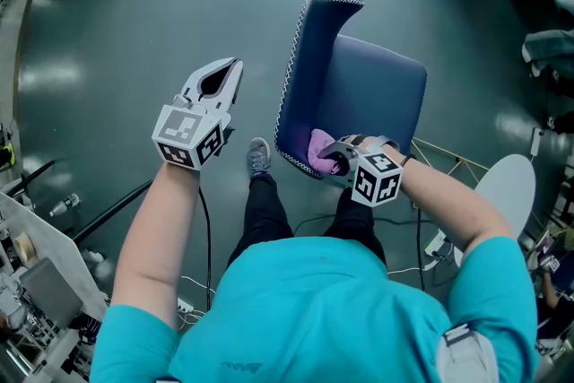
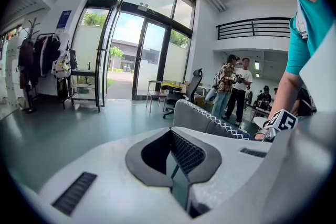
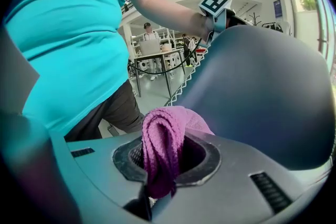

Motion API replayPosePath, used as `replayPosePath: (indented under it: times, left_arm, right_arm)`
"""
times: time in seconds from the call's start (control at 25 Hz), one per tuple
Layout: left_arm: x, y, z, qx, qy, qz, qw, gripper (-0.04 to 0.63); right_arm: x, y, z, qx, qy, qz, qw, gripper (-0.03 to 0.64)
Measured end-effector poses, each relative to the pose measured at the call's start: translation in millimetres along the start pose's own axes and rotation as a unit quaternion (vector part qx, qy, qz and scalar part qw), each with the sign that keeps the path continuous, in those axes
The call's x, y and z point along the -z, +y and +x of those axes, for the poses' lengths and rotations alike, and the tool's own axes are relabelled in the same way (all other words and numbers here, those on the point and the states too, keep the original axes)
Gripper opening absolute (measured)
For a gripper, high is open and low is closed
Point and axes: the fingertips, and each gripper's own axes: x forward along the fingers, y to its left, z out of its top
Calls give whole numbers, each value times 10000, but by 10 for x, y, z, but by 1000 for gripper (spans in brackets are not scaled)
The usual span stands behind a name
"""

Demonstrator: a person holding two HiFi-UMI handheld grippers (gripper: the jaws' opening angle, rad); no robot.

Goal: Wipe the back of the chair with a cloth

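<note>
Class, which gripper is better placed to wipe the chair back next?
Right: the right gripper holds the pink cloth close to the chair back; the left gripper is shut, empty and farther off.

Person wears a teal short-sleeved shirt [image 1: 305, 309], black trousers [image 1: 265, 215] and a grey lace-up shoe [image 1: 259, 157]. Left claw [image 1: 233, 67] and right claw [image 1: 332, 161] have pale grey moulded shells with dark ribbed jaw linings. Left marker cube [image 1: 188, 134] and right marker cube [image 1: 377, 178] are white with black squares. A thin black cable [image 1: 206, 229] trails below the left unit.
</note>
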Motion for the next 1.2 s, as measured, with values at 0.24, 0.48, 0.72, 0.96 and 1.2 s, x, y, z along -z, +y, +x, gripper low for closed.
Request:
replayPosePath:
  times: [0.24,0.48,0.72,0.96,1.2]
  left_arm:
    - [52,291,-48,-164,-15,3,9999,3]
    - [42,663,-136,-380,-16,38,9993,3]
    - [105,957,-160,-508,21,126,9986,3]
    - [140,1180,-4,-531,26,97,9985,3]
    - [244,1251,141,-507,21,29,9987,3]
  right_arm:
    - [-26,-114,-162,79,-385,525,9978,77]
    - [590,-1371,-668,1988,-798,2373,9475,77]
    - [1485,-2305,-705,3310,-160,3225,8867,77]
    - [2059,-2919,-430,3573,223,3642,8598,77]
    - [2409,-3187,-167,3562,686,3514,8631,77]
